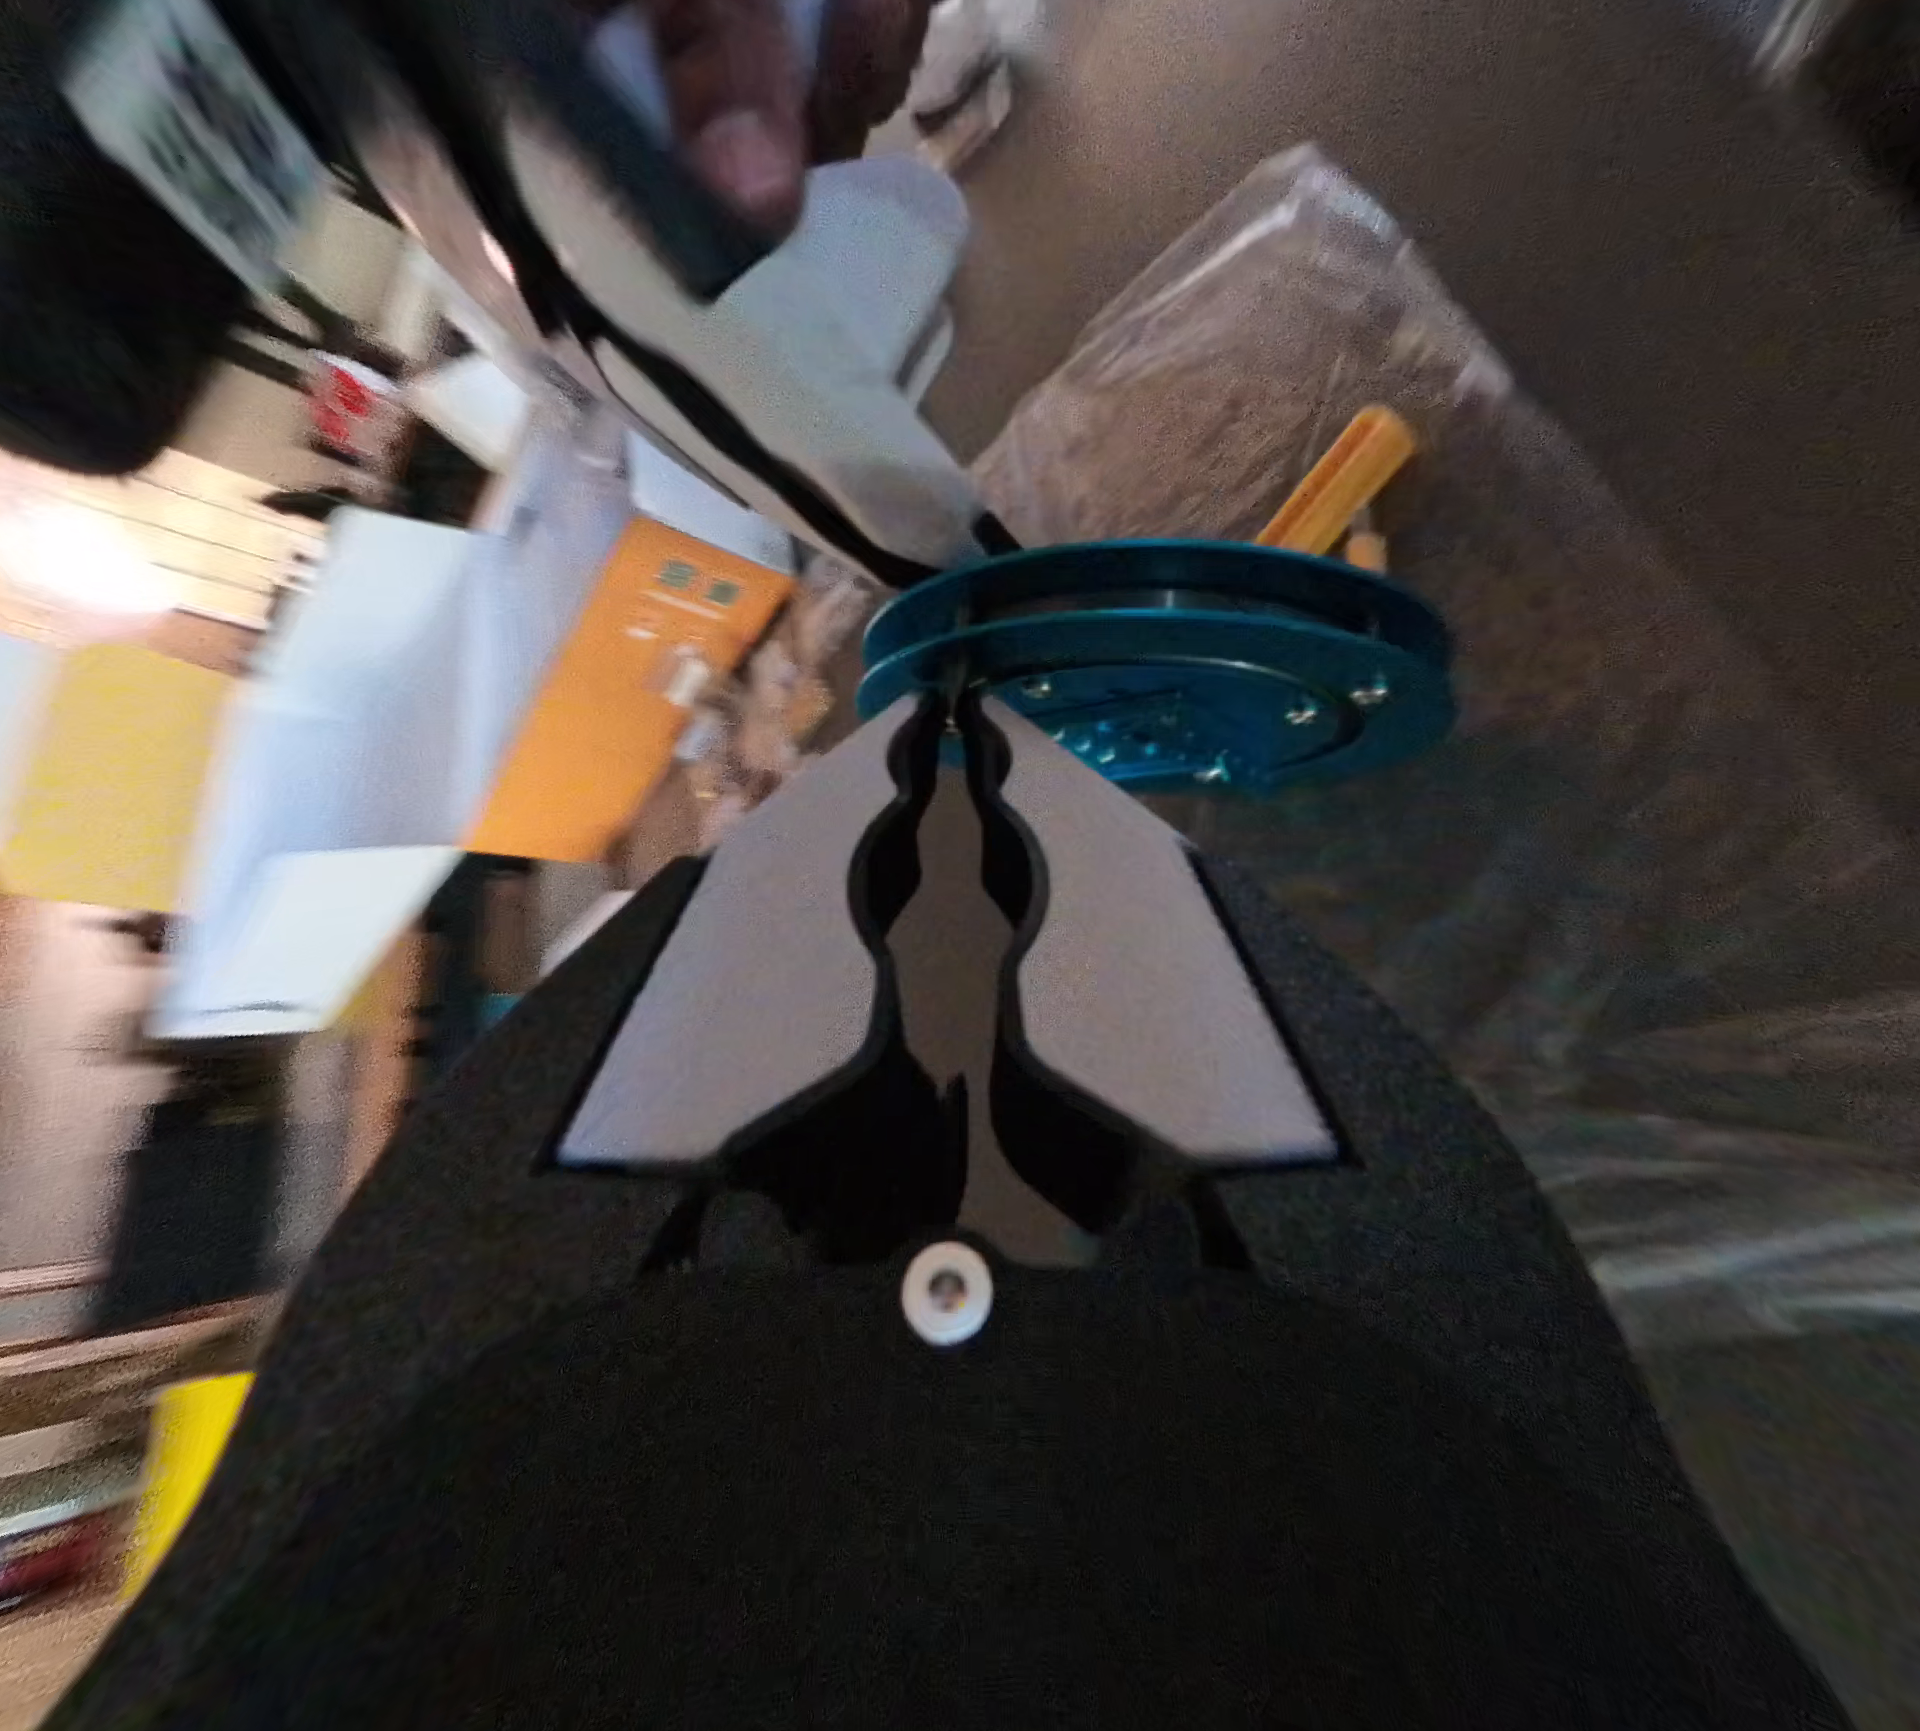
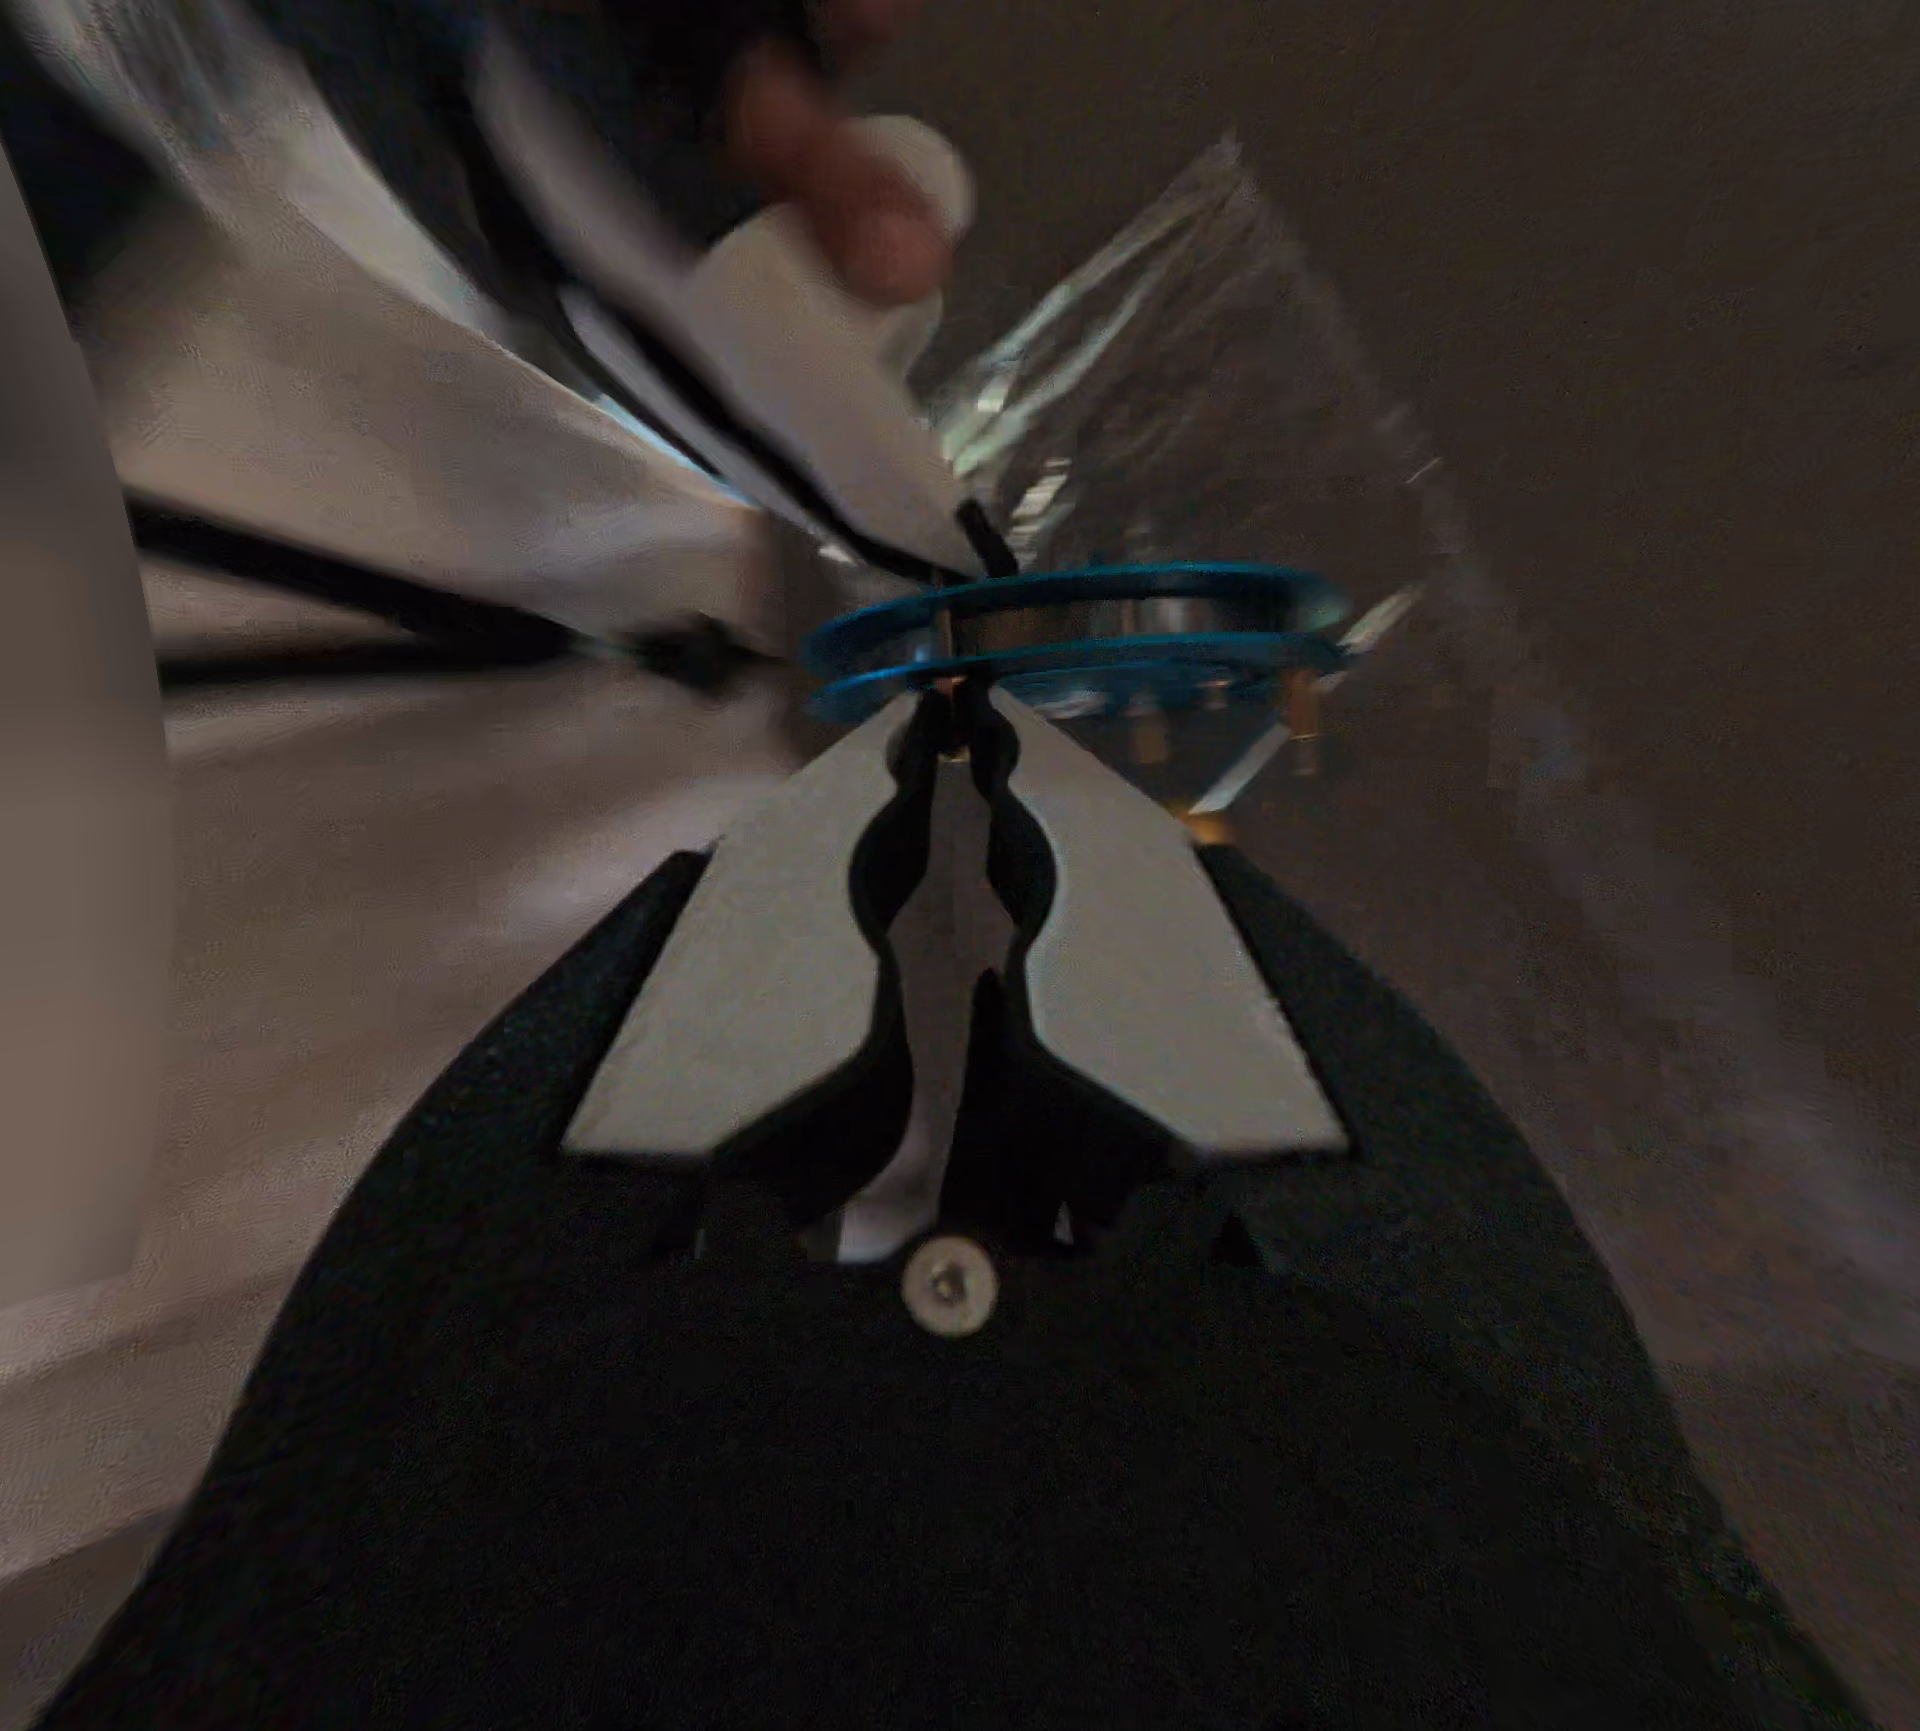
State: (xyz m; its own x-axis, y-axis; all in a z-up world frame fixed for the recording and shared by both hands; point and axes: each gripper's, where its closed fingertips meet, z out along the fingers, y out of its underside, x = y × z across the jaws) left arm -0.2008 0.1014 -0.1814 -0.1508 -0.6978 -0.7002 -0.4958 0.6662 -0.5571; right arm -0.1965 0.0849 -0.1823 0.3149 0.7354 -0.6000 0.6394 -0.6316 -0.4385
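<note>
A blue part made of two stacked round discs with screws hangs in the air in front of me. My left gripper is shut on a thin post at the discs' left edge. The right gripper reaches in from the upper left, held by a hand, and pinches the same edge from above. In the right wrist view, my right gripper is shut on a small brass post at the edge of the blue discs. The left gripper meets it there. Both views are blurred.
A clear plastic bag lies on the brown surface behind the discs, with a yellow-orange stick by it. The bag also shows in the right wrist view. An orange box and a white box stand to the left.
</note>
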